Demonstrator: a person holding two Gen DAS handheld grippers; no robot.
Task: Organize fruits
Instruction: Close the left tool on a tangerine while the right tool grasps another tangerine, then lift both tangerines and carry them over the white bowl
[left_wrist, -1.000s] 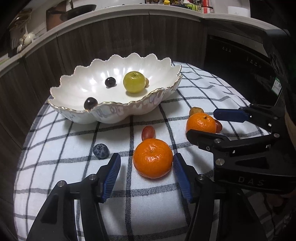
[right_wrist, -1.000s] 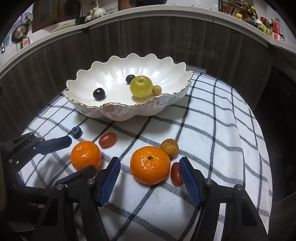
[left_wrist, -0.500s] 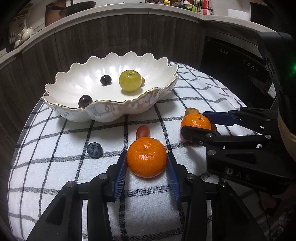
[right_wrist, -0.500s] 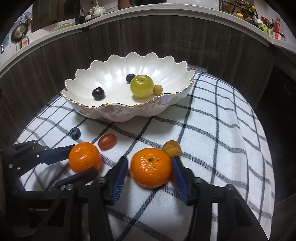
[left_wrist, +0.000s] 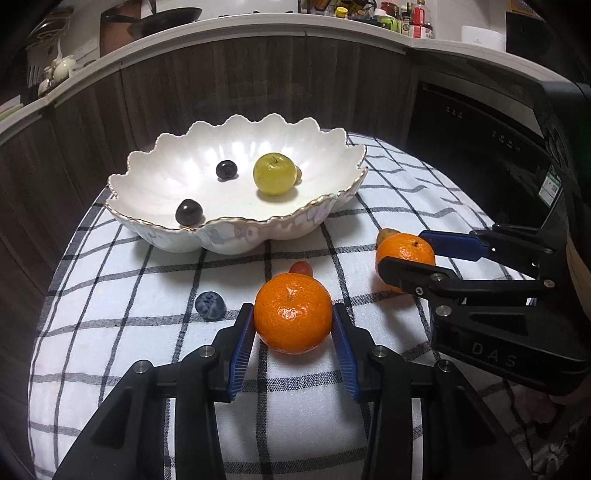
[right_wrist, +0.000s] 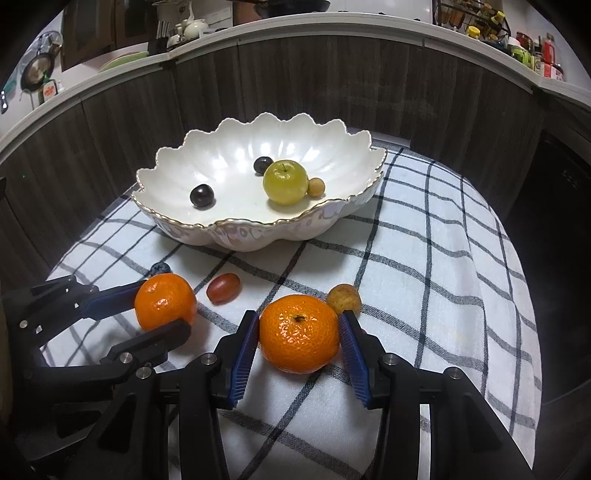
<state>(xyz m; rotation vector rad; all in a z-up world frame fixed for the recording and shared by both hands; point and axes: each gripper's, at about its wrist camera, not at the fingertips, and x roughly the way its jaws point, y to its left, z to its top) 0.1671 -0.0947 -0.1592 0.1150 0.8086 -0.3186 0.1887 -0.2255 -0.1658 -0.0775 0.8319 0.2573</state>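
Note:
Two mandarins lie on the checked cloth in front of a white scalloped bowl (left_wrist: 240, 222) (right_wrist: 258, 223). My left gripper (left_wrist: 292, 310) (right_wrist: 164, 306) is shut on the left mandarin (left_wrist: 293, 314) (right_wrist: 164, 301), its blue pads against both sides. My right gripper (right_wrist: 298, 317) (left_wrist: 404, 251) has its jaws closing on the right mandarin (right_wrist: 299, 334) (left_wrist: 405, 249), pads touching it. Both mandarins rest on the cloth. In the bowl lie a green apple (left_wrist: 274, 173) (right_wrist: 285, 181), two dark grapes (left_wrist: 226, 169) (left_wrist: 189, 212) and a small tan fruit (right_wrist: 316, 187).
Loose on the cloth are a blueberry (left_wrist: 209, 305), a red grape tomato (right_wrist: 223, 288) and a tan round fruit (right_wrist: 343, 299) touching the right mandarin's far side. A dark wooden counter wall curves behind the bowl. The cloth drops off at the right edge.
Both pairs of jaws narrowed from wide apart until the pads met the mandarins. The fruit stayed where it lay.

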